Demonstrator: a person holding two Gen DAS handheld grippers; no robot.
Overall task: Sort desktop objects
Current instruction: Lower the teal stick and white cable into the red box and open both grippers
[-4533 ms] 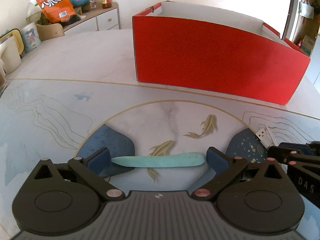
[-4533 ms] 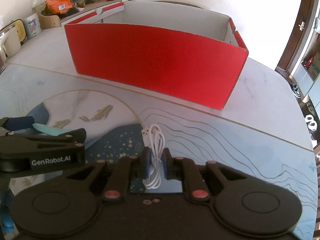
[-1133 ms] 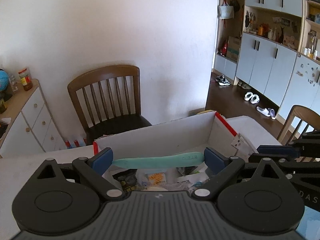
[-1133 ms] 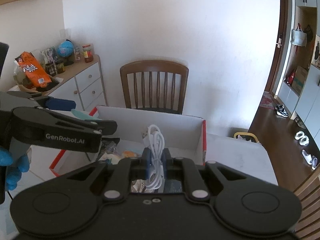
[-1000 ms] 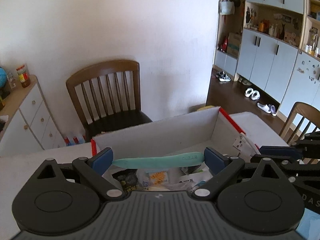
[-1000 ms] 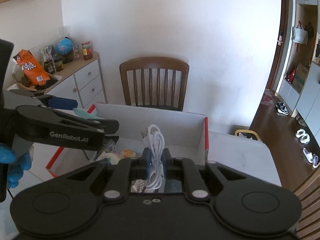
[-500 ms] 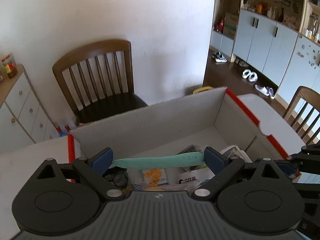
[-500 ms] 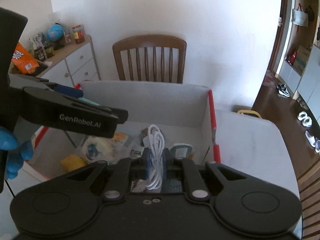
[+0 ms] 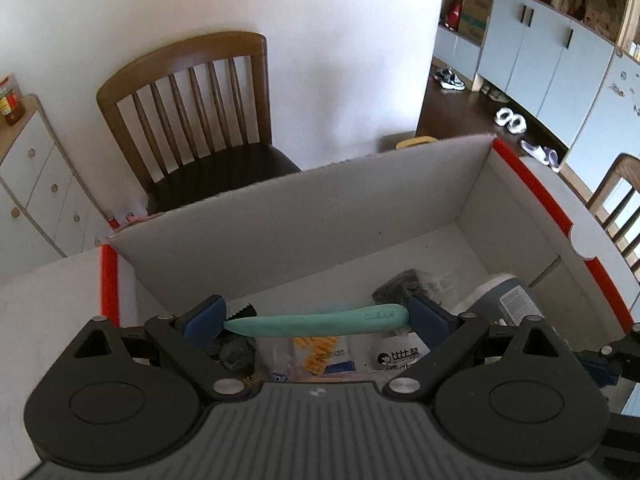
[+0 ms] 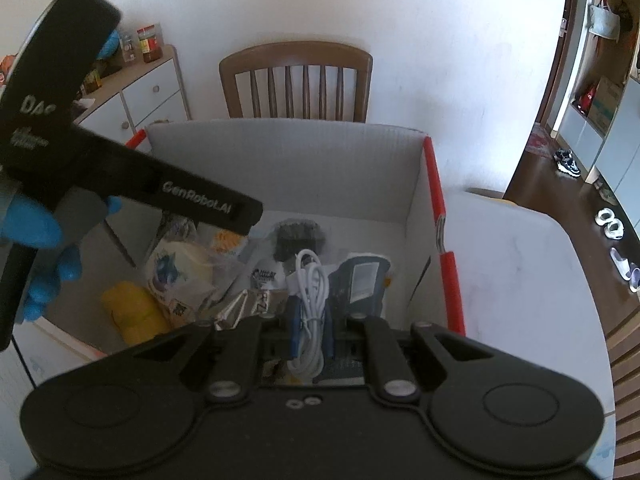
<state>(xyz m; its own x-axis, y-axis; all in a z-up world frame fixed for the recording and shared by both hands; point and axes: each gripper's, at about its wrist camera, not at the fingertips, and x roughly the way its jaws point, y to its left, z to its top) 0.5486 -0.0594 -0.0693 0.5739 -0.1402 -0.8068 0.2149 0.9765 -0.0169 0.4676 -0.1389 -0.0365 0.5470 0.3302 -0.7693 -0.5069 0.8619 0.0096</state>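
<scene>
My left gripper (image 9: 316, 318) is shut on a long teal tool (image 9: 320, 322), held crosswise between its blue pads above the open red box (image 9: 536, 196). My right gripper (image 10: 310, 312) is shut on a coiled white USB cable (image 10: 308, 280) and hangs over the same box (image 10: 434, 184), near its right end. The left gripper's body (image 10: 120, 176) crosses the left of the right wrist view, held by a blue-gloved hand. The box holds snack packets, a yellow object (image 10: 134, 312), a dark blue device (image 10: 362, 280) and a black item (image 10: 296, 238).
A wooden chair (image 9: 192, 120) stands behind the box against the white wall. A white drawer cabinet (image 10: 152, 92) with jars is at the left. The white table top (image 10: 516, 280) extends right of the box. Another chair (image 9: 616, 200) is at the far right.
Both grippers have moved forward and tilted down over the box, so more of its inside shows. Each keeps its hold on its object.
</scene>
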